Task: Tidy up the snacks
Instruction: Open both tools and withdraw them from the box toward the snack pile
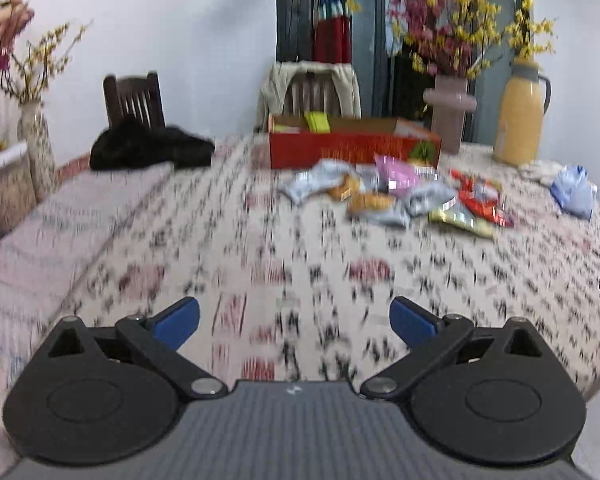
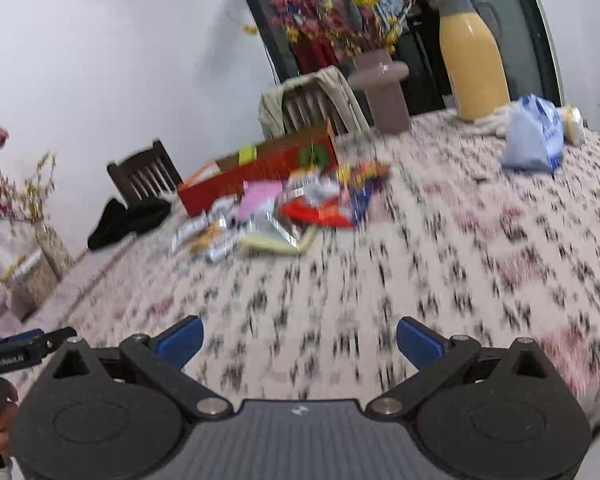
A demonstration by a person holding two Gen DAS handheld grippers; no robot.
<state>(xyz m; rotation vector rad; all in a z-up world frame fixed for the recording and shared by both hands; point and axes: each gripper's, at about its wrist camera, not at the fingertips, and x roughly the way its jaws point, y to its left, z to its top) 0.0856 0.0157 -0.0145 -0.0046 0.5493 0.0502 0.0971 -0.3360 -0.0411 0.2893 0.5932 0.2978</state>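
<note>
A pile of snack packets [image 1: 396, 196] [image 2: 276, 212] in silver, pink, orange, red and yellow wrappers lies on the patterned tablecloth [image 1: 260, 264] [image 2: 420, 260]. Just behind it stands an open red cardboard box [image 1: 352, 144] [image 2: 260, 172] holding a yellow-green packet. My left gripper [image 1: 295, 322] is open over the near cloth, well short of the pile, with nothing between its blue pads. My right gripper [image 2: 300, 342] is open too and holds nothing. The left gripper's tip [image 2: 28, 346] and a hand show at the right wrist view's lower left. Both views are motion-blurred.
At the far table edge stand a mauve vase [image 1: 450, 114] [image 2: 384, 88] of yellow and pink flowers, a yellow thermos jug [image 1: 520, 116] [image 2: 474, 56] and a blue plastic bag [image 1: 574, 190] [image 2: 534, 136]. Black cloth [image 1: 148, 148] [image 2: 126, 216] and two chairs sit left and behind.
</note>
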